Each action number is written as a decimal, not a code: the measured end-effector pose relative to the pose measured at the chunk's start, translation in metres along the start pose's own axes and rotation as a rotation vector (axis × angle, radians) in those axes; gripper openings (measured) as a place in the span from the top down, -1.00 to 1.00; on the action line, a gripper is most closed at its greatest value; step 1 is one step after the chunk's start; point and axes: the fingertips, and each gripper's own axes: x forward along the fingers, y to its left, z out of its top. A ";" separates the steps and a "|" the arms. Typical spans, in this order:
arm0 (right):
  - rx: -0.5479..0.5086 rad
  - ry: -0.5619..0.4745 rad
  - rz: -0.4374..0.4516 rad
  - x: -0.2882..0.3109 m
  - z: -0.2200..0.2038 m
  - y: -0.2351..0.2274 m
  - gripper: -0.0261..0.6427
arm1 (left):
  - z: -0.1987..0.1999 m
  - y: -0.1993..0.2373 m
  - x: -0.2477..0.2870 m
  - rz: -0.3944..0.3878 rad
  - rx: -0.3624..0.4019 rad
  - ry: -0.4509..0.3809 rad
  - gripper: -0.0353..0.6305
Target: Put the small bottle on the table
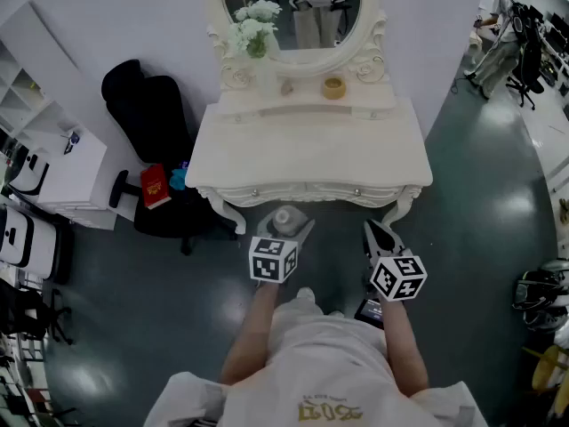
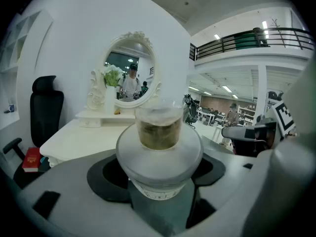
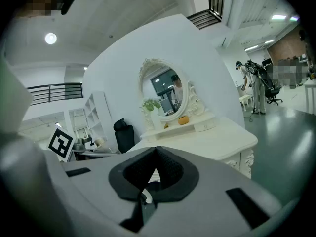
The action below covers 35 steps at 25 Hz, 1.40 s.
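The small bottle (image 2: 159, 132) is clear, with yellowish contents and a wide white collar. It stands upright between the jaws of my left gripper (image 2: 160, 174), which is shut on it. In the head view the bottle (image 1: 284, 218) and left gripper (image 1: 283, 229) hang just in front of the white dressing table (image 1: 311, 154), below its front edge. To the right, at about the same height, my right gripper (image 1: 377, 236) is shut with nothing in it. In its own view the right gripper (image 3: 154, 164) shows its dark pads meeting, pointing toward the table (image 3: 212, 139).
The table carries an oval mirror (image 1: 293, 12), a vase of white flowers (image 1: 253, 34) and a small yellow jar (image 1: 333, 87) on its back shelf. A black office chair (image 1: 147, 105) and white shelves (image 1: 53, 167) stand to the left. People stand at the far right (image 1: 498, 34).
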 end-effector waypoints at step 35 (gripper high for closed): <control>-0.021 0.121 -0.033 0.150 -0.015 -0.005 0.89 | 0.030 0.142 0.072 0.056 -0.010 0.031 -0.15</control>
